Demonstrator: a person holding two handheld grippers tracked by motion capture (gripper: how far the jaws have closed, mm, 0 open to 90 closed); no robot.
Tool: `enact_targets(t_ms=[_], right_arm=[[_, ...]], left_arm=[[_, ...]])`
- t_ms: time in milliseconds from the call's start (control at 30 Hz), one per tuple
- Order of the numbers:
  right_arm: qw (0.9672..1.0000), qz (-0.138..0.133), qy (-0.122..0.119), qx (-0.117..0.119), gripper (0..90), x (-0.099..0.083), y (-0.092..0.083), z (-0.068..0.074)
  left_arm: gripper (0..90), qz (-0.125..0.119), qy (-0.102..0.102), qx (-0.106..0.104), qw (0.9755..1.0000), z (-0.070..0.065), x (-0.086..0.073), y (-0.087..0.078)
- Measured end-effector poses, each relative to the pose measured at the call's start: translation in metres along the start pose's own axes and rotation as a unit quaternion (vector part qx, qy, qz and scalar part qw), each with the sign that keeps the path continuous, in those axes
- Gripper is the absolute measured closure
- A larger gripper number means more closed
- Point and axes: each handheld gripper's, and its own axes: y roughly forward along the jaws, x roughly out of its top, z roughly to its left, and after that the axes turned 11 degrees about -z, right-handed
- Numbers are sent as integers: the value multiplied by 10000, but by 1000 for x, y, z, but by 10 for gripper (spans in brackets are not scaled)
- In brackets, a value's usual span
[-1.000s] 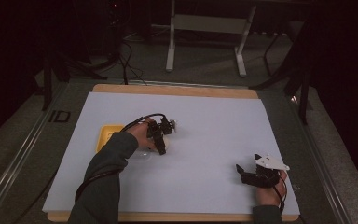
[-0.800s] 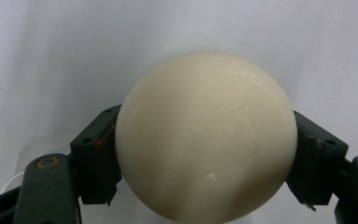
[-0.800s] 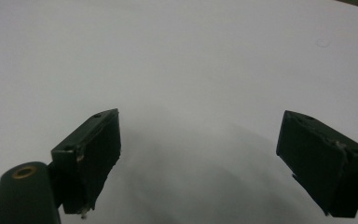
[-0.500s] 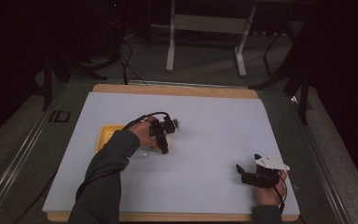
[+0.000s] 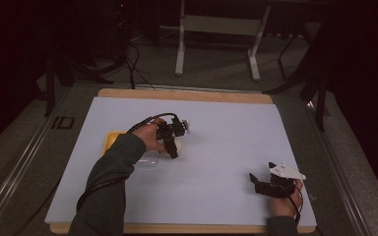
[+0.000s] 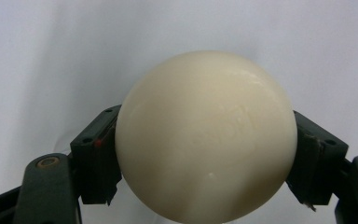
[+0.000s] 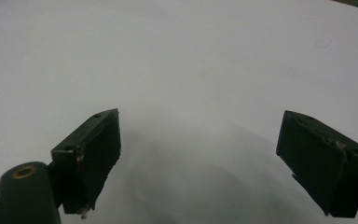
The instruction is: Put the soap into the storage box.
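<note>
A cream-white ball (image 6: 205, 135) sits between the two black jaws of my left gripper (image 6: 205, 161), which is shut on it; both pads press its sides. From above, the left gripper (image 5: 173, 147) holds the ball (image 5: 178, 144) just over the white table cover, left of the middle. A yellow tray (image 5: 110, 141) lies beside the left hand, partly hidden by the sleeve. My right gripper (image 5: 254, 183) rests low near the front right of the table, and in its own view the right gripper (image 7: 198, 158) stands open over bare white cover.
The white cover (image 5: 226, 132) lies on a wooden board (image 5: 177, 94). A clear plastic piece (image 5: 147, 160) lies under the left wrist. Beyond the far edge stand a metal frame's legs (image 5: 216, 44) and floor cables (image 5: 128, 59).
The left gripper has risen a little with the ball in it. The right gripper has stayed where it was.
</note>
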Motion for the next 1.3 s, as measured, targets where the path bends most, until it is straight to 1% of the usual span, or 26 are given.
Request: enact_targets(t_ms=[100, 200, 333, 400, 500, 667, 800, 933, 1100, 1300], right_arm=[[10000, 2, -3, -2, 137, 0, 0, 0], [10000, -1, -2, -3, 137, 0, 0, 0], [10000, 0, -4, -7, 137, 0, 0, 0], [10000, 0, -6, -10, 137, 0, 0, 0], [10000, -1, -8, -10, 137, 0, 0, 0], [10000, -8, -6, -17, 137, 0, 0, 0], [10000, -7, -6, -17, 137, 0, 0, 0], [10000, -5, -10, -22, 137, 0, 0, 1], [10000, -6, -11, -22, 137, 0, 0, 1], [10000, -6, -13, -25, 137, 0, 0, 1]], left_arm=[[242, -47, -32, 47, 10000, 1, -3, -5], [242, -103, -133, 5, 9999, 4, -7, -10], [242, -66, -177, 57, 9998, 6, -13, -15], [242, -80, -225, 85, 9997, 7, -16, -18], [242, -92, -235, 155, 9996, 8, -20, -22], [242, -86, -302, 198, 9993, 11, -25, -27], [242, -62, -326, 201, 9992, 13, -30, -31], [242, -137, -427, 184, 9988, 15, -33, -34], [242, -128, -426, 198, 9988, 16, -36, -37], [242, -158, -545, 188, 9982, 18, -42, -39]])
